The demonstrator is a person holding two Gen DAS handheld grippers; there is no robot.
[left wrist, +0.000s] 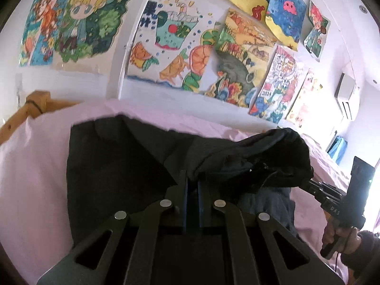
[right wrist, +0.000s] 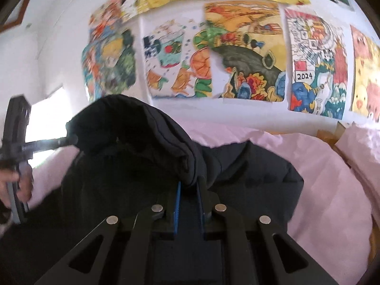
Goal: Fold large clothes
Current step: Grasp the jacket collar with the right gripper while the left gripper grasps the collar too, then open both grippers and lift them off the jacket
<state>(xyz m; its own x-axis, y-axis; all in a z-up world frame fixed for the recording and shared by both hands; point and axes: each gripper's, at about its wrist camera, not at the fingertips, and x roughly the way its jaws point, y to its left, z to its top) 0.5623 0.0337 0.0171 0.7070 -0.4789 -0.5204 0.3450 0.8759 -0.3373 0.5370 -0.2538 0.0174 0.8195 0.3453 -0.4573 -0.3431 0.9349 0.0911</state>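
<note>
Both grippers' jaws clamp black jacket [right wrist: 133, 142] folds.

Matt black quilted cloth jacket [left wrist: 114, 161] lies on smooth pink cotton-like sheet [left wrist: 30, 166]; paper drawings [left wrist: 166, 47] behind.

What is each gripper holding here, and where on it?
Both grip the black jacket: left gripper and right gripper each pinch a raised fold along its lifted edge.

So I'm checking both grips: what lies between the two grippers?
In both wrist views, a raised span of the black jacket stretches between the left gripper and the right gripper.
</note>
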